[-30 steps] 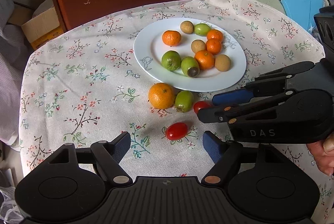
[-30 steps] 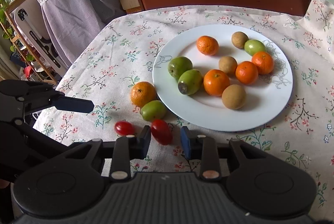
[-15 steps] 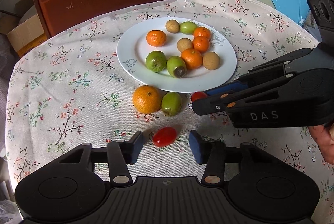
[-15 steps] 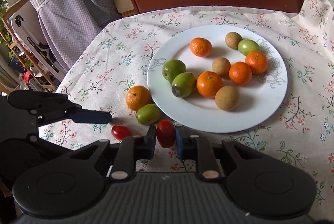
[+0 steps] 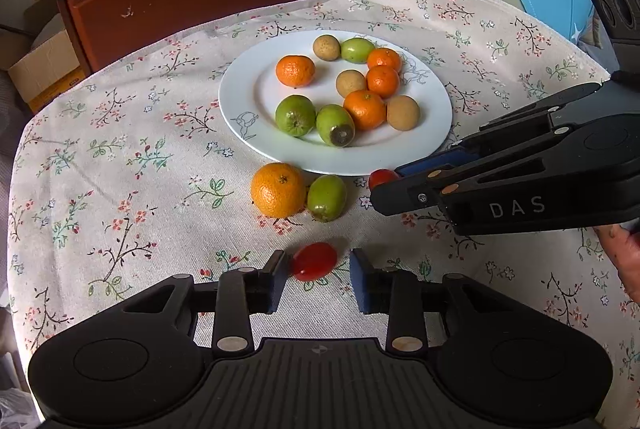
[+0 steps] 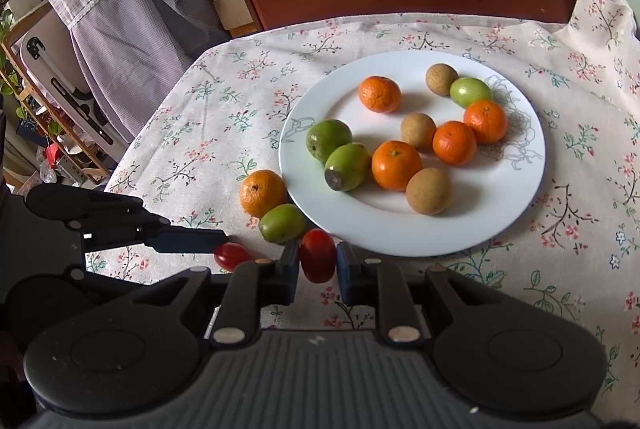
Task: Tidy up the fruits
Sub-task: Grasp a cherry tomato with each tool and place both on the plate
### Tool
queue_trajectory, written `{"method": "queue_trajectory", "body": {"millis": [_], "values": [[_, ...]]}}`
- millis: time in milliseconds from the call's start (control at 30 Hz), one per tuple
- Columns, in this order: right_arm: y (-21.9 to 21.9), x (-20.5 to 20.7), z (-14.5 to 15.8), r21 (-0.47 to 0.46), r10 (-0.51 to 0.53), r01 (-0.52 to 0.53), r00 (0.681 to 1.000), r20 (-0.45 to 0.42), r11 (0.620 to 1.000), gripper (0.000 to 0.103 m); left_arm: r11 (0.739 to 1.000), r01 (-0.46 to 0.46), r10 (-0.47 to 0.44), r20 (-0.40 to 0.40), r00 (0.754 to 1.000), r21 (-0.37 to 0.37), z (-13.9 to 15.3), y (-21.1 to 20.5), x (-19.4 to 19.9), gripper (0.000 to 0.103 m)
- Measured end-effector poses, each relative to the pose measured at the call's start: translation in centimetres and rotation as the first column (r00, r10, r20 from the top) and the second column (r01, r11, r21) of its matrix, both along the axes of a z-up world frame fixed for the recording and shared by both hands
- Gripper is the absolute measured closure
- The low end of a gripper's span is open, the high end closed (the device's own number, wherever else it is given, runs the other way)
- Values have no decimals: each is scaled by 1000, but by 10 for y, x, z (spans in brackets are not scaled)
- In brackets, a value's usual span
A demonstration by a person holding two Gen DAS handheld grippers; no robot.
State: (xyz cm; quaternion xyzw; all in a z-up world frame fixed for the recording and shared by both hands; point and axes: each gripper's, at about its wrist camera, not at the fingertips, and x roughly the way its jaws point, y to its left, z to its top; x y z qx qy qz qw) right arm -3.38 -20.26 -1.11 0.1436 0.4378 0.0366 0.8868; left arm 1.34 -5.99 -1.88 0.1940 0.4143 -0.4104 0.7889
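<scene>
Red cherry tomato (image 5: 314, 261) lies between the closing left gripper (image 5: 318, 279) pads, touching the left one only; a hand (image 5: 624, 253) shows at right. From the right wrist, the right gripper (image 6: 318, 271), angled downward, clamps another tomato (image 6: 318, 255) just before the plate (image 6: 520, 197).

Both your wrist cameras look steeply down from close over the table's near edge, sharing the white plate (image 5: 240, 101) (image 6: 520, 197).
</scene>
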Motion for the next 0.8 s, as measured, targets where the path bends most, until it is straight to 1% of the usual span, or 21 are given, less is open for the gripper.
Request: {"method": "queue_trajectory", "body": {"millis": [67,300,400,467,567,633,800], "values": [[-1,0,-1,2,-2,2,1000,-2,1000,83,1000,1,-1,-1,1000,-3,0,0,0,80],[-2,-1,2,4,-5,5,1000,5,1000,83,1000,-9,9,-12,1000,-3,2,0,-1,80],[-4,-3,7,12,-7,7,1000,21,1000,83,1000,-17,17,3,1000,-8,6,0,-2,80],[-7,-5,14,15,-13,13,999,41,1000,83,999,-22,22,7,1000,-32,13,2,-1,80],[-16,-7,25,38,-39,37,996,74,999,83,997,-31,33,33,999,-73,26,2,0,80],[-22,-7,34,41,-59,55,993,101,998,83,993,-54,60,47,997,-106,34,2,5,80],[-36,-2,49,37,-96,91,984,153,995,83,976,-122,129,28,991,-181,44,0,27,80]]}}
